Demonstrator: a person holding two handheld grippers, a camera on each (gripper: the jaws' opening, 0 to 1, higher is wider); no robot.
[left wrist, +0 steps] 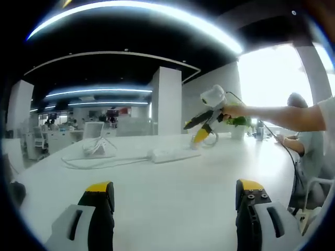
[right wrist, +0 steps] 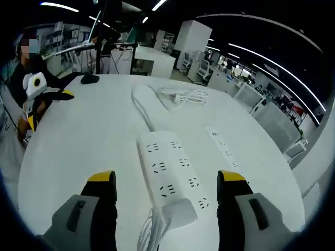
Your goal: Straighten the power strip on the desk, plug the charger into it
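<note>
The right claw [right wrist: 166,191] hovers wide open over the white worktop [right wrist: 84,141], a power strip [right wrist: 170,175] lying lengthwise between its jaws, a second strip [right wrist: 226,149] just right. The left claw [left wrist: 175,201], also wide, holds nothing; the strip [left wrist: 168,155] lies well ahead.

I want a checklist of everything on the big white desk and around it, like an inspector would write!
Surface: white desk, mostly bare.
Job's things: white power strip lies between the right gripper's jaws, untouched; a second strip lies beside it. Charger: cannot tell.
Clutter: a dark object at the far edge.
Grippers: left gripper open above the bare desk; right gripper open.
Cables: white cord runs from the power strip; a loose white bundle beyond.
Surroundings: open office, a seated person nearby.
</note>
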